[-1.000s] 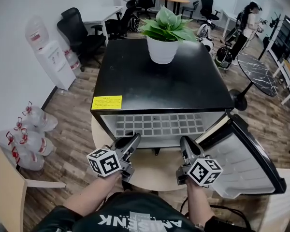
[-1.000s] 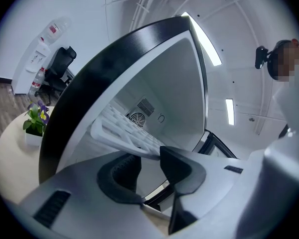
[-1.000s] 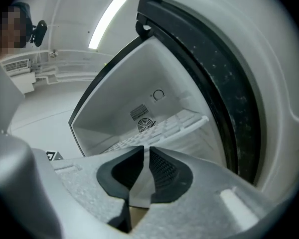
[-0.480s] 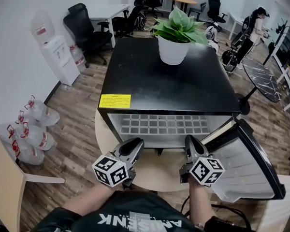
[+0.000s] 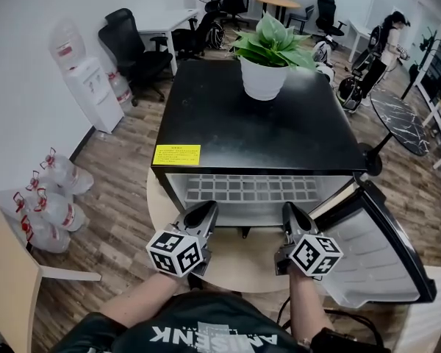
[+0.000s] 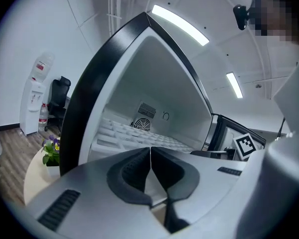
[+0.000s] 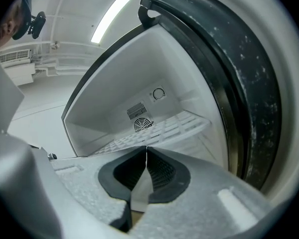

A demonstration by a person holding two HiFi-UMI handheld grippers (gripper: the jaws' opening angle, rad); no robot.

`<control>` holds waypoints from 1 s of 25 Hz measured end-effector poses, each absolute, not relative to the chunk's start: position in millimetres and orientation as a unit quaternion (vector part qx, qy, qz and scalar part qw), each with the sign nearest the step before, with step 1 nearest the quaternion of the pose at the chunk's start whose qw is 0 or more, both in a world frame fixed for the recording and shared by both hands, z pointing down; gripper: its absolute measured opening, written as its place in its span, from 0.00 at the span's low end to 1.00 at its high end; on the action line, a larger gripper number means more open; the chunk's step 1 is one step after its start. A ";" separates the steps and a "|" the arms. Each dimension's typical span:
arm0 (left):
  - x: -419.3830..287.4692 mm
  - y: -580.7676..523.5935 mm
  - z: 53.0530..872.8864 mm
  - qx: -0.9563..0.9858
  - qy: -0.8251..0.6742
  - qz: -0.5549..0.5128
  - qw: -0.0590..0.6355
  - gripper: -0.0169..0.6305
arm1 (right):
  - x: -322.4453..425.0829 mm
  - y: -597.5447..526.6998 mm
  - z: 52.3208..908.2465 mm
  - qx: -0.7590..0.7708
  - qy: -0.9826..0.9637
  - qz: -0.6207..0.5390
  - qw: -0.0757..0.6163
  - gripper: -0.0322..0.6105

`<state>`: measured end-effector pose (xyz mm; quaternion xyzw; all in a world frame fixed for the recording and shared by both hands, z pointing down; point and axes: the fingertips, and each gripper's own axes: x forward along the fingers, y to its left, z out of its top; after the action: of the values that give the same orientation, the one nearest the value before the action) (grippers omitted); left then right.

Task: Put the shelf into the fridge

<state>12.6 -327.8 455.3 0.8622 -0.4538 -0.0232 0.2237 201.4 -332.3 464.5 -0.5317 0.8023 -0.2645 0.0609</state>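
Black and glossy, the small box-shaped fridge stands on a round table of pale wood. Its door swings wide open at the fridge's right side and shows a white moulded liner. On the fridge's flat top sit a leafy green plant in a smooth white pot and, at the front left corner, a yellow rectangular label.

The shelf is a white grid of square openings. It lies flat inside the fridge, reaching back towards the round fan vent in the rear wall, with its front edge at the fridge's mouth.

My left gripper points into the fridge at the left part of that front edge. Its fingers have just been closing, and now the dark ribbed pads meet in one thin line, with nothing that I can see between them. My right gripper points in at the right part of the edge, near the door hinge. Its fingers have also just closed, pads pressed flat together on nothing visible. From either gripper view the shelf's front edge sits just beyond the fingertips, and I cannot tell whether they touch it.
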 end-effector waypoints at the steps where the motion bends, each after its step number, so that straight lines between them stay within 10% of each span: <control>1: 12.8 -328.8 456.1 0.861 -0.456 -0.020 0.223 0.04 | 201.7 -333.2 464.9 -0.532 0.802 -0.265 0.061 0.07; 25: 13.4 -360.8 457.0 0.854 -0.476 0.010 0.210 0.03 | 200.3 -365.9 463.6 -0.548 0.783 -0.285 0.076 0.07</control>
<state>13.4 -360.8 457.0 0.8542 -0.4756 0.0102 0.2097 200.3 -365.9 463.6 -0.5478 0.7829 -0.2850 0.0759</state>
